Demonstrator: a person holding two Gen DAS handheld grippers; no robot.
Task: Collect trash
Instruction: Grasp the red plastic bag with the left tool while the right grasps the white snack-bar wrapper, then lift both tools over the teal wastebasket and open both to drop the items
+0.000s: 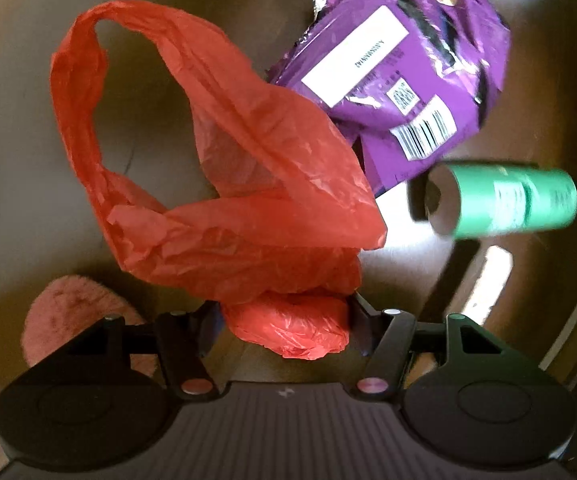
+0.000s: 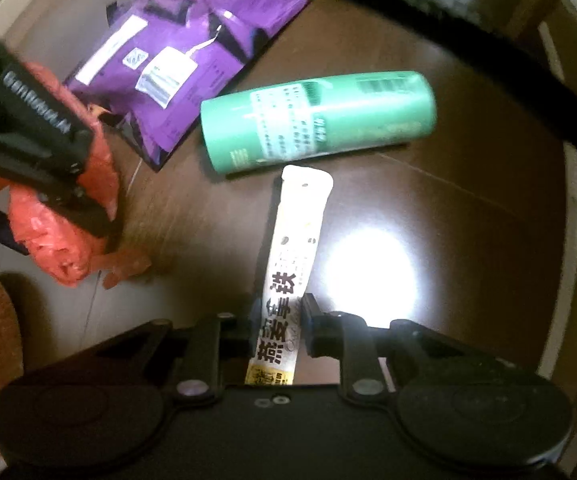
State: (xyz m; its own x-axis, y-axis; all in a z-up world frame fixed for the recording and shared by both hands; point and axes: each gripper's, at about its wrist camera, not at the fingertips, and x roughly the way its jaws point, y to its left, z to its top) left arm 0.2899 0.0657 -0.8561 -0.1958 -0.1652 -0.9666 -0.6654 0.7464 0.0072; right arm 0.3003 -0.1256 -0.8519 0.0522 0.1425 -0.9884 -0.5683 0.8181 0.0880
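Observation:
My left gripper (image 1: 284, 320) is shut on a bunched part of a red plastic bag (image 1: 224, 184), whose handle loops hang open above the dark floor. The bag and the left gripper also show at the left of the right wrist view (image 2: 60, 240). My right gripper (image 2: 278, 316) is shut on a white and yellow sachet wrapper (image 2: 294, 252) that points forward. A purple snack packet (image 1: 400, 68) (image 2: 176, 60) and a green cylindrical can (image 1: 504, 204) (image 2: 320, 120) lie on the floor just beyond both grippers.
The floor (image 2: 468, 208) is dark wood with a bright light glare (image 2: 368, 276). A pink fluffy slipper (image 1: 72, 320) sits at the lower left. A black curved object (image 2: 488, 32) crosses the upper right. A pale wall edge (image 2: 572, 240) runs along the right.

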